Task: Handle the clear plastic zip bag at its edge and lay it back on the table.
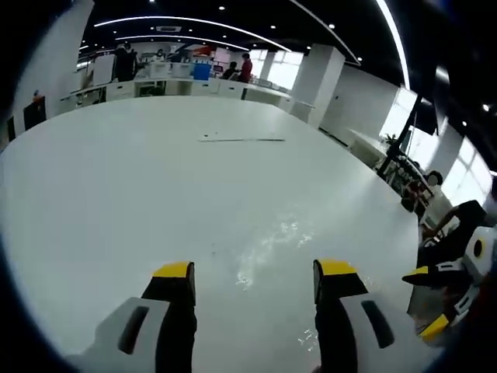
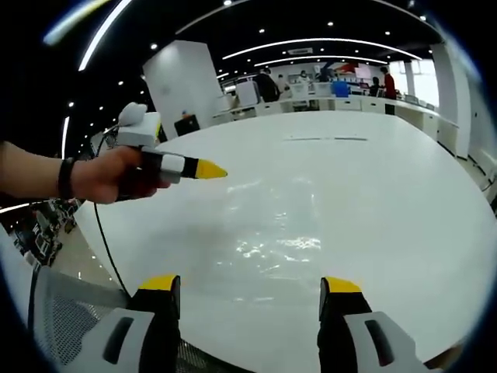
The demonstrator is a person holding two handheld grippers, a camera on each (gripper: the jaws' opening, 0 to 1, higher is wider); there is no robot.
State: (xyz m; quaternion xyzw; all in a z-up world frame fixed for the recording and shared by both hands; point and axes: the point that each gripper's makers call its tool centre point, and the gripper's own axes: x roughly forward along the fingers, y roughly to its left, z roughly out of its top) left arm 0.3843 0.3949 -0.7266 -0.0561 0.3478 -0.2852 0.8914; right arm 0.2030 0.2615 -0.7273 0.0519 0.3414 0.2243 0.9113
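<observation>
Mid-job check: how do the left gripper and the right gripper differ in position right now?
The left gripper is out over the white table; the right gripper sits back at the table's near edge. The zip bag shows glints reaching between the left gripper's jaws, but it lies ahead of the right gripper's. Both are open, yellow-tipped and hold nothing.
</observation>
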